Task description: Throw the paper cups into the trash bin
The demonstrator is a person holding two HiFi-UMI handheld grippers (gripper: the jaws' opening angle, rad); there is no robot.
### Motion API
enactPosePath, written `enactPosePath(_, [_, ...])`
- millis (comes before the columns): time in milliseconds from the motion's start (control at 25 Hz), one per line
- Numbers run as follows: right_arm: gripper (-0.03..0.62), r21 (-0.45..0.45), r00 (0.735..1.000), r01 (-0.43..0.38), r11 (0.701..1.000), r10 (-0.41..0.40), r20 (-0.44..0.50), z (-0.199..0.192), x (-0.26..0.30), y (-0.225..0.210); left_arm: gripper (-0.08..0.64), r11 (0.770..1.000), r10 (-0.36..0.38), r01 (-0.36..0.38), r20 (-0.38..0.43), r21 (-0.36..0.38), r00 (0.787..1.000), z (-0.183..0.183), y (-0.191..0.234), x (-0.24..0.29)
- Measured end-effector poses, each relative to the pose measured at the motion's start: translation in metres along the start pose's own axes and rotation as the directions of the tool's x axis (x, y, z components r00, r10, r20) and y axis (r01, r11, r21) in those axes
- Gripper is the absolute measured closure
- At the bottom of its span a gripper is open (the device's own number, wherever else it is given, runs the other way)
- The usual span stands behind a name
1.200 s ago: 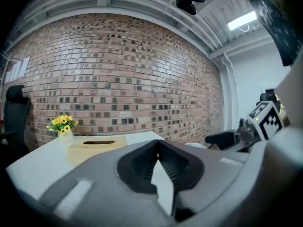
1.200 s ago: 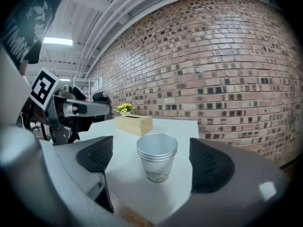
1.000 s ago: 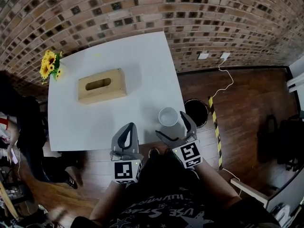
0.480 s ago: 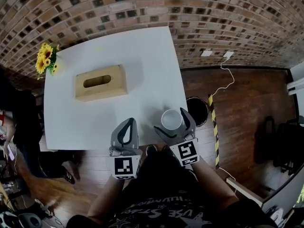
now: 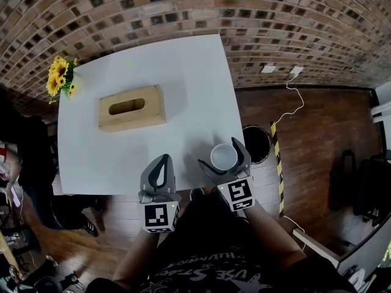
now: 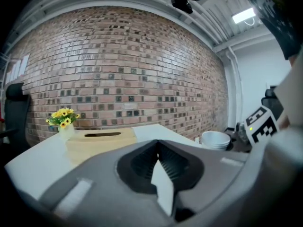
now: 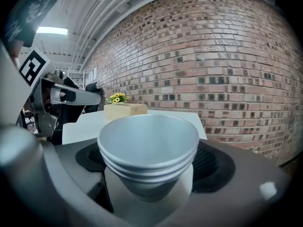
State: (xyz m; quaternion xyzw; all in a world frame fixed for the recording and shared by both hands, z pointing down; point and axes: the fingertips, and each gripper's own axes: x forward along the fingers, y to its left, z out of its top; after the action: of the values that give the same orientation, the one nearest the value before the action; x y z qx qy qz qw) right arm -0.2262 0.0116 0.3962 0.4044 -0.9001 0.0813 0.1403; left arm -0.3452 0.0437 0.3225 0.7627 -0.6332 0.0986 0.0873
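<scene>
Paper cups (image 7: pixel 149 150): nested stack, 3 rims visible, white, tapered. Judged v. light, thin-walled, crushable; hold mid-wall w/ gentle squeeze. Right gripper (image 5: pixel 223 159) clamps them upright over near-right corner of white table (image 5: pixel 122 157). Trash bin (image 5: pixel 255 144): round, dark, on floor at 2 o'clock. Left gripper (image 5: pixel 160 174) at 9 o'clock, jaws together, empty.

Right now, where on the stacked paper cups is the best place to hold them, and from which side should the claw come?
Grip the paper cups on the tapered wall just under the rims, coming level from the person's side. The stack is upright, mouth up, and widens upward, so it should not slip down. The right claw holds it so.
</scene>
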Motion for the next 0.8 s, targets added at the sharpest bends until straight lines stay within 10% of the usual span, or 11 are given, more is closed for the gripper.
enactPosePath(240, [0.112, -0.041, 0.998, -0.006, 0.999, 0.003, -0.056, -0.01, 0.002, 0.009, 0.555, 1.0, -0.006, 0.006, 0.003, 0.004, 1.0, -0.002, 0.003, 0.001])
enactPosePath(360, [0.245, -0.06, 0.998, 0.048, 0.997, -0.05, -0.038, -0.01, 0.0, 0.004, 0.555, 1.0, -0.002, 0.002, 0.004, -0.006, 1.0, 0.004, 0.002, 0.002])
enactPosePath(800, [0.253, -0.057, 0.999, 0.037, 0.998, -0.038, -0.003, 0.004, -0.005, 0.005, 0.555, 1.0, -0.007, 0.007, 0.002, 0.0, 1.0, 0.005, 0.004, 0.001])
